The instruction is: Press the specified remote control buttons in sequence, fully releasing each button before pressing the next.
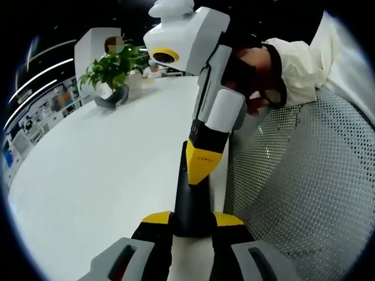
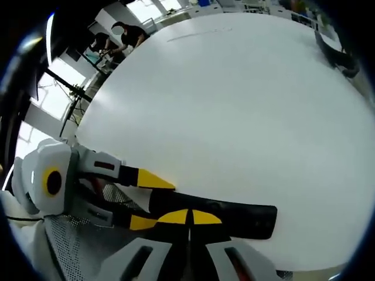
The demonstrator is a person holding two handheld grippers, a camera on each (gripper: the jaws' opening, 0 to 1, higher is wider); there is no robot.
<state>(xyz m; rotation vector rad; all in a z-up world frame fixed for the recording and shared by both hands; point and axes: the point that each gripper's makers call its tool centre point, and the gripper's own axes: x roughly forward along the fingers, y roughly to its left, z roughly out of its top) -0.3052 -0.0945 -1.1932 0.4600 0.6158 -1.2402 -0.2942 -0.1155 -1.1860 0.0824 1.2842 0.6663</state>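
A long black remote control [image 1: 191,206] lies over the near edge of the white table [image 1: 105,175]. My left gripper [image 1: 192,220] is shut on its near end, one yellow-tipped jaw on each side. My right gripper [image 1: 201,168] comes down from above with its jaws shut together, and the yellow tips rest on the remote's top face further along. In the right gripper view the same remote [image 2: 234,218] runs left to right. My right gripper [image 2: 190,218] is on top of it, while the left gripper [image 2: 155,204] clamps its left end. The buttons are hidden.
A potted plant [image 1: 114,70] in a dark pot stands at the table's far side. A white mesh chair [image 1: 304,187] is beside the table edge. A gloved hand [image 1: 258,76] with a white sleeve holds the right gripper. People stand at the back [image 2: 120,35].
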